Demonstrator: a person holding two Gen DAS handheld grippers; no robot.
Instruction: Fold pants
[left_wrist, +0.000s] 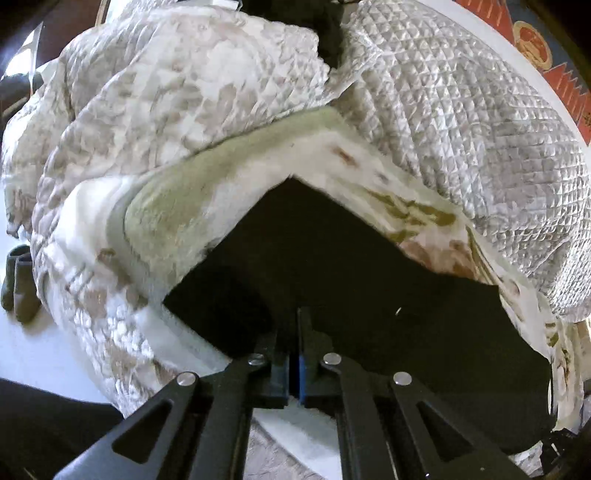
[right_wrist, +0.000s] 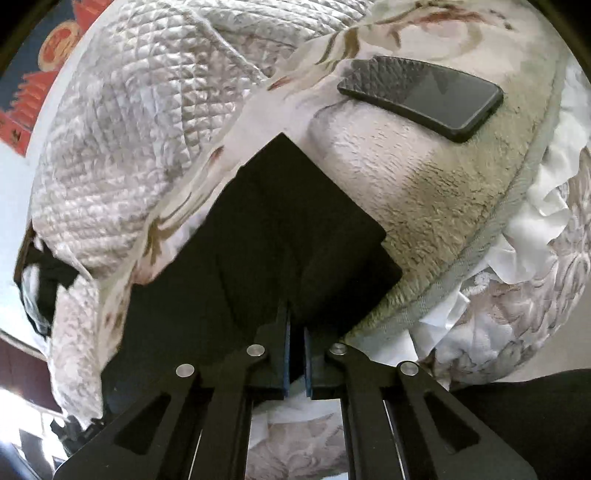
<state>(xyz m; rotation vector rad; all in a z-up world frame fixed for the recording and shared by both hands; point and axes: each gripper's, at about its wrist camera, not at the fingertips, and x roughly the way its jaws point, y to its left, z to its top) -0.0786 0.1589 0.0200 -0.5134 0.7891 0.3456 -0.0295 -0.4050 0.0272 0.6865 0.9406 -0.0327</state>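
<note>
Both the left gripper (left_wrist: 294, 328) and right gripper (right_wrist: 295, 317) are closed on the near edge of the black fabric pants (left_wrist: 332, 258), lying on the fluffy cream blanket (right_wrist: 424, 192) with the far corner at 12 o'clock, so the fold seems to start, and next needs one even lift.

The left tool (left_wrist: 294, 325) is clamped on the near edge of the black pants (left_wrist: 351, 266), which lie on a pale quilted blanket (left_wrist: 184, 92).

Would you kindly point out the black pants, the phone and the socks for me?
black pants (left_wrist: 351, 258): left wrist view, middle of the dark cloth.
phone (right_wrist: 436, 99): right wrist view, its dark screen.
socks (left_wrist: 18, 284): left wrist view, the pair's middle.
</note>
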